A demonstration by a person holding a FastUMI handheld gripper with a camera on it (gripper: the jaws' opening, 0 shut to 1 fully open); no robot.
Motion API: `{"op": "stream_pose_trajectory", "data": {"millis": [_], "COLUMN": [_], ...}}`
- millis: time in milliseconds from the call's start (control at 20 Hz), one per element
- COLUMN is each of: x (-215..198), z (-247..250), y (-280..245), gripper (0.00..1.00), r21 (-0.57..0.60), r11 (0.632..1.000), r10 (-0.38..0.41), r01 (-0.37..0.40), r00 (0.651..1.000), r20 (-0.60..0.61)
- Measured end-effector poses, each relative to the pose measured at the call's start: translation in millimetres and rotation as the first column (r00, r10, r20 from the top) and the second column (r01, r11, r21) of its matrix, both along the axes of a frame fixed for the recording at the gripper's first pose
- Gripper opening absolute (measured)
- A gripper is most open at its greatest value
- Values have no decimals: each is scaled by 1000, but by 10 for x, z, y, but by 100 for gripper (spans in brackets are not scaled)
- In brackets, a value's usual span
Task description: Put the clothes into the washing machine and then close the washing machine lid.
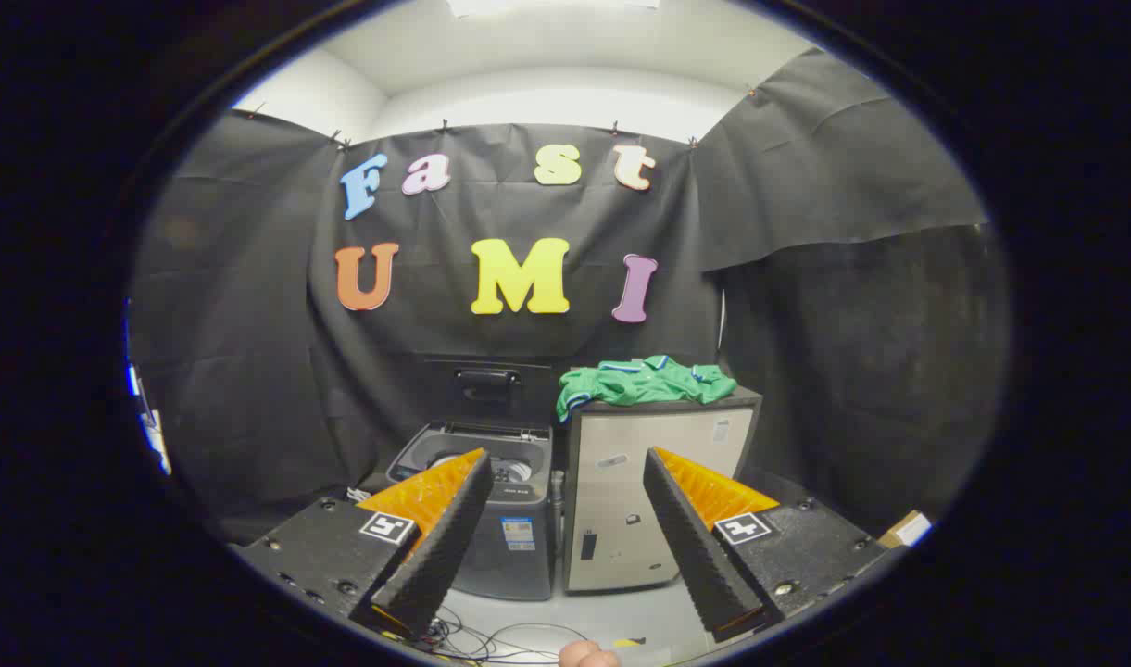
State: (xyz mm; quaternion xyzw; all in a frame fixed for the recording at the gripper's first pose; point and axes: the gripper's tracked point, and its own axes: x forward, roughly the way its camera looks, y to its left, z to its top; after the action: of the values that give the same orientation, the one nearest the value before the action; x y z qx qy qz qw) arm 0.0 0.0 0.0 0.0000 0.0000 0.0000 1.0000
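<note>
A green garment [641, 382] with blue and white trim lies crumpled on top of a small silver fridge-like cabinet [621, 500]. To the left of the cabinet stands a grey top-loading washing machine [505, 519] with its dark lid [483, 384] raised against the wall, drum exposed. My gripper [565, 463] is open and holds nothing. It hangs well short of both, its left finger in front of the washer and its right finger in front of the cabinet's right side.
Black cloth walls close the booth behind and on both sides. Loose cables [491, 639] trail on the pale floor in front of the washer. A cardboard box corner [903, 530] sits at the right. A fingertip [588, 656] shows below the fingers.
</note>
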Motion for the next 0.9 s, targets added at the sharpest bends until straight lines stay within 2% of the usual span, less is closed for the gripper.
{"op": "stream_pose_trajectory", "data": {"millis": [900], "x": [232], "z": [119], "y": [-18], "gripper": [100], "r21": [-5], "r11": [1000], "r10": [-16], "r01": [16], "r00": [1000], "r20": [20]}}
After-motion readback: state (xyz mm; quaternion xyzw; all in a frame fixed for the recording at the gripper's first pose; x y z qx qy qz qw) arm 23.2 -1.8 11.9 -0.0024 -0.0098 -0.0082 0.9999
